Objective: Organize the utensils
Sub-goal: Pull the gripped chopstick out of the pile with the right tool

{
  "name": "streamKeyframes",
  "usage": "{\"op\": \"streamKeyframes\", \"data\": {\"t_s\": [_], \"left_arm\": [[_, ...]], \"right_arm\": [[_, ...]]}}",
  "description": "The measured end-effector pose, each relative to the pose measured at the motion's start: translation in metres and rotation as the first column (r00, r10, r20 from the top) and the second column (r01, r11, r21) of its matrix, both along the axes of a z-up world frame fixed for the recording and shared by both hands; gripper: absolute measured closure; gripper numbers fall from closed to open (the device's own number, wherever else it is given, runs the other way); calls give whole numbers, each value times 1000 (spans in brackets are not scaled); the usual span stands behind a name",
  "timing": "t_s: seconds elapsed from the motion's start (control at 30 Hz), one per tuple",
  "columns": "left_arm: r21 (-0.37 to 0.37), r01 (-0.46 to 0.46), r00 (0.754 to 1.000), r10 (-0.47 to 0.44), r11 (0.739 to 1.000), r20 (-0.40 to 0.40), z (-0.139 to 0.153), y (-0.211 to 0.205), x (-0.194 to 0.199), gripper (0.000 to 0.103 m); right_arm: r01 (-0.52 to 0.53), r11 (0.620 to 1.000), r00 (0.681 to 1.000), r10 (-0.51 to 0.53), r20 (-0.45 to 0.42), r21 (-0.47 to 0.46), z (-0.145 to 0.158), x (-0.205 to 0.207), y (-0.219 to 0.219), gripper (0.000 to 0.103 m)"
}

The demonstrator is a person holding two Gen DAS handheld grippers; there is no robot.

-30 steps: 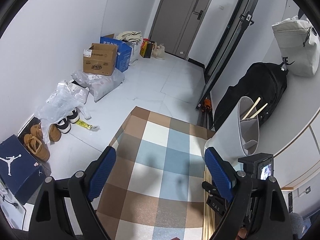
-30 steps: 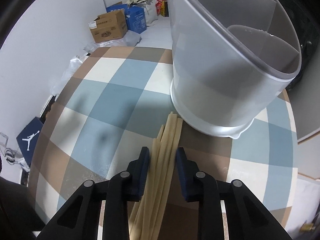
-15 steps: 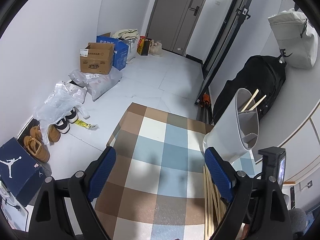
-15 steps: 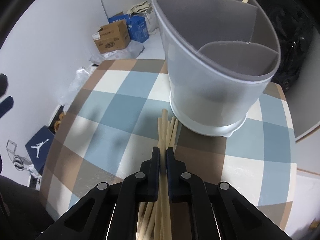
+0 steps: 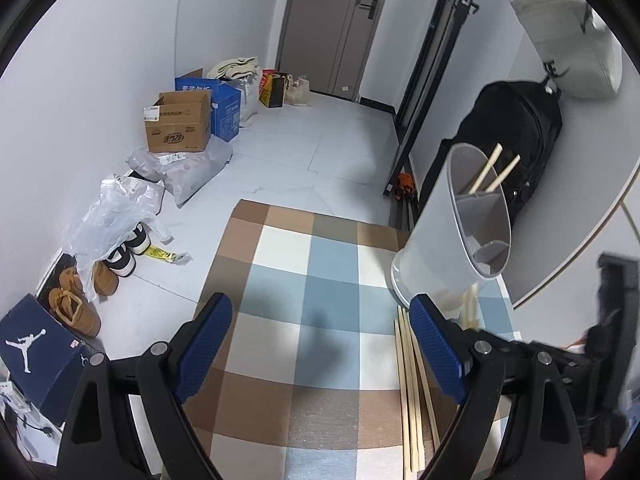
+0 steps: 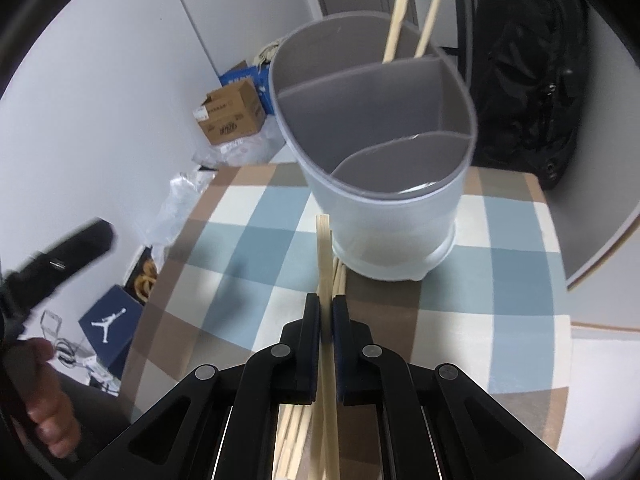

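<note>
The right gripper (image 6: 326, 316) pinches one chopstick (image 6: 323, 248) at frame centre, before the grey utensil holder (image 6: 372, 152); left gripper (image 5: 320, 340) fingers gape wide, empty. Lower left: Jumpman-logo shoebox (image 5: 30, 344).

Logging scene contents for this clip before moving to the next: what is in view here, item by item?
utensil holder: one, translucent grey, three compartments, upright on the table
chopsticks in holder: two, pale wood, in the far compartment
held chopsticks: pale wood, apparently a pair, raised off the table
loose chopsticks: several, pale wood, flat on the table by the holder
tablecloth: one, blue, brown and white check
cardboard box: one, brown, on the floor by the wall
shoe box: one, navy, on the floor
backpack: one, black, against the wall
left gripper: open, nothing between its pads
right gripper: shut on held chopsticks
</note>
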State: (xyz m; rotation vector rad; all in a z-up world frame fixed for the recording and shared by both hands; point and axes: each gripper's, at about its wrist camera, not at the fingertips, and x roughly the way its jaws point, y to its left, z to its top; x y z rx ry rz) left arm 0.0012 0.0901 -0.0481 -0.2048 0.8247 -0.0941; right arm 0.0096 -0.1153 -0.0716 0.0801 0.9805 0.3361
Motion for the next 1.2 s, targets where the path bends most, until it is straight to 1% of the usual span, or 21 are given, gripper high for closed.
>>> {"op": "streamKeyframes", "data": {"t_s": [0.13,0.23,0.3,0.33,0.53,0.6,0.63,0.7,0.8,0.9,0.97,1.03,1.2], "left_arm": [[40,23,1000,-23,999,-6,-3,-13,0,16],[54,41,999,-40,998,-28,-7,-23,0,16],[50,60,997,-58,997,-50,-10,-29,2,16],[48,67,996,-64,997,-56,-11,-32,2,16],[91,126,987,-116,988,-107,-20,-53,4,16],[85,132,983,-120,988,-136,-24,-57,6,16],[70,133,981,-122,989,-153,-27,-58,6,16],[54,143,975,-132,988,-178,-31,-61,8,16],[79,154,967,-133,985,-216,-38,-70,10,16],[89,170,957,-143,981,-252,-46,-73,12,16],[106,180,952,-146,978,-268,-49,-76,13,16],[141,187,949,-141,972,-282,-52,-79,14,16],[147,194,942,-143,970,-304,-56,-82,14,16]], "right_arm": [[14,999,1000,-14,20,38,10,-4,-13,98],[27,997,999,-29,28,71,21,-11,-30,98],[32,996,999,-36,34,88,24,-14,-36,98],[33,995,999,-37,36,99,25,-14,-39,98],[34,989,998,-40,42,144,29,-16,-58,98],[36,984,999,-41,29,174,25,-15,-63,98],[39,981,999,-44,21,190,23,-14,-66,98],[38,976,999,-37,-11,215,14,-11,-69,98],[73,968,993,-48,-108,240,-8,1,-73,98],[125,966,979,-82,-189,226,-29,14,-76,98],[138,968,972,-92,-217,208,-38,19,-75,98],[156,967,966,-106,-237,200,-44,23,-75,98],[187,962,946,-122,-299,200,-59,31,-77,96]]}}
